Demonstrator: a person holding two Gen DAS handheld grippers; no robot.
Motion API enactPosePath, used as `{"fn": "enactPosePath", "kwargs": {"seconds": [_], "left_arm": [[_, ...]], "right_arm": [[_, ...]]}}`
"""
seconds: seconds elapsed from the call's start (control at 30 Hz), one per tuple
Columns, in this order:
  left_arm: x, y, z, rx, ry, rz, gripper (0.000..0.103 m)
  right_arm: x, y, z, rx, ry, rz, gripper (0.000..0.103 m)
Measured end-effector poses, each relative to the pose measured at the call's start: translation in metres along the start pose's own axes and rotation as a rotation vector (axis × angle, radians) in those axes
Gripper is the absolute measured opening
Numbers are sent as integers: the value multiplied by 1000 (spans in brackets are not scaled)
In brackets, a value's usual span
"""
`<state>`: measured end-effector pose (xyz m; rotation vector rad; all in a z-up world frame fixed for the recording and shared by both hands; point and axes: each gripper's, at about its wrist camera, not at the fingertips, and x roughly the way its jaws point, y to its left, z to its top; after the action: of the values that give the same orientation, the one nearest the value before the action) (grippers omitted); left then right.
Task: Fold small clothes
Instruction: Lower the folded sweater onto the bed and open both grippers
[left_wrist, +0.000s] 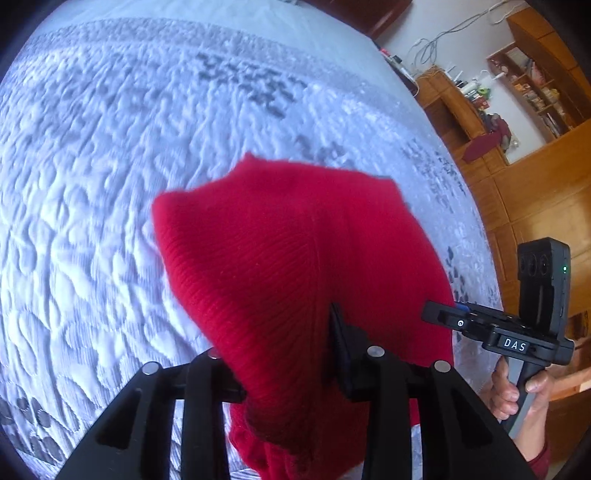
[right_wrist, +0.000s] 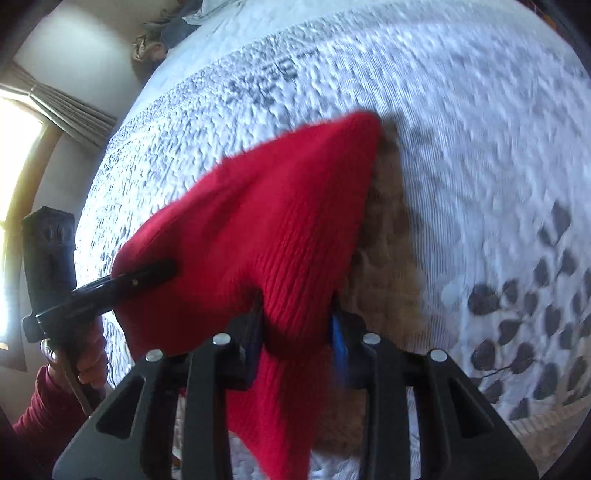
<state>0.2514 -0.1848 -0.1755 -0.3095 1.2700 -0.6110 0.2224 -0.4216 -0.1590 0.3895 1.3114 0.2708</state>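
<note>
A red knit garment (left_wrist: 295, 258) hangs between both grippers above the bed. In the left wrist view my left gripper (left_wrist: 280, 354) is shut on one bunched edge of it; the cloth drapes over and hides its left finger. The right gripper (left_wrist: 439, 315) pinches the garment's far right side, with a hand (left_wrist: 517, 391) on its handle. In the right wrist view my right gripper (right_wrist: 297, 321) is shut on a fold of the red garment (right_wrist: 277, 221), which spills down past the fingers. The left gripper (right_wrist: 147, 273) clamps the garment's left corner.
A white quilted bedspread (left_wrist: 110, 184) with grey leaf prints (right_wrist: 517, 314) fills both views. A blurred tan patch (right_wrist: 384, 258) shows just right of the garment. Wooden shelves and cabinets (left_wrist: 517, 110) stand beyond the bed, and a curtained window (right_wrist: 22, 147) lies opposite.
</note>
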Motion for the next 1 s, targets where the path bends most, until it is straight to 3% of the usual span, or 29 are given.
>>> {"fn": "enactPosePath", "kwargs": {"seconds": [0.07, 0.17, 0.27, 0.33, 0.4, 0.57, 0.67, 0.7, 0.73, 0.83, 0.93, 1.0], "left_arm": [[5, 8, -6, -15, 0, 7, 42], [6, 10, -11, -29, -16, 61, 58], [-1, 12, -17, -58, -8, 61, 60], [-11, 10, -28, -73, -3, 44, 66], [-15, 6, -39, -57, -10, 40, 72], [-16, -6, -64, -12, -19, 104, 72], [-10, -3, -76, -49, 10, 109, 71], [-11, -4, -80, -47, 2, 117, 70], [-13, -5, -83, -37, 0, 127, 67], [-18, -8, -86, -51, 25, 118, 56], [-23, -8, -91, -81, 47, 78, 52], [-20, -10, -96, -61, 56, 97, 51]], "right_arm": [[3, -10, -6, 19, -11, 31, 36], [5, -20, -11, 55, -2, 55, 51], [-7, -14, -20, 51, -17, 48, 57], [-20, -15, -34, 56, -27, 77, 70], [-30, -18, -48, 76, -34, 120, 70], [-29, -25, -84, 118, 13, 170, 69], [-18, -24, -92, 139, 44, 185, 46], [-15, -24, -93, 149, 55, 194, 30], [-12, -23, -94, 158, 67, 209, 20], [-21, -18, -99, 150, 48, 210, 15], [-40, -14, -101, 160, 7, 231, 14], [-45, -11, -102, 160, 5, 203, 14]]}}
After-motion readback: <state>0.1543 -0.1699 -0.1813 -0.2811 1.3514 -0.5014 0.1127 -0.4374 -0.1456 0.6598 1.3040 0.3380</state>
